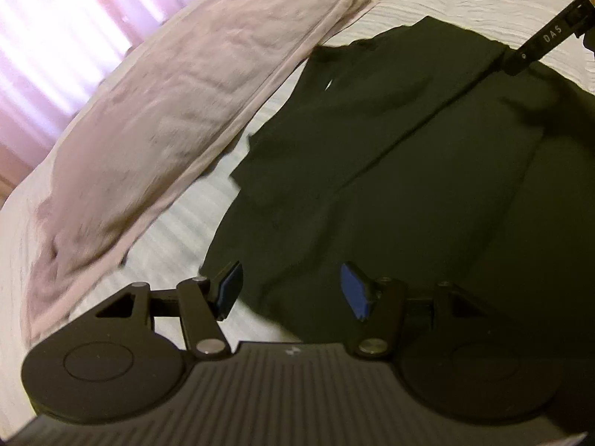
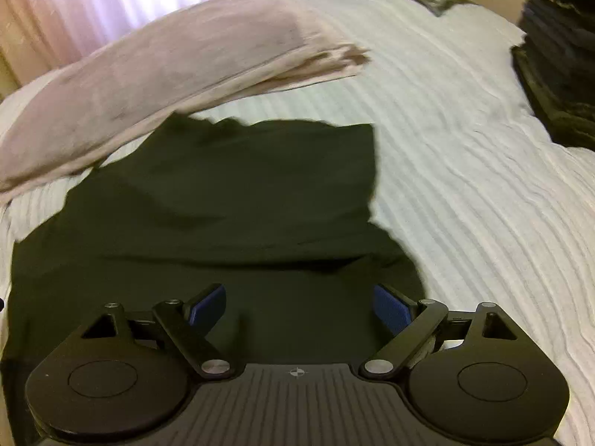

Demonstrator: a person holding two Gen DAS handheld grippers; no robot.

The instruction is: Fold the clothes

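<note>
Both tools hang just over the dark garment (image 2: 223, 223), which lies spread on the bed (image 2: 465, 186), partly doubled: one layer lies over another with a fold line across it. Whether a further fold is due, or this one is being smoothed off, cannot be told.

To fold it well, each tool should pinch only the layers meant to travel, at matching corners, lift low, and lay the edges flush before letting go.

The left tool (image 1: 288, 291) has its jaws spread wide with nothing between them, above the garment's near edge. The right tool (image 2: 299, 308) is equally wide apart and empty.

Just beyond lies a pale pink folded cloth (image 2: 167, 85); farther off, a dark stack (image 2: 557, 67) sits at the bed's edge.
</note>
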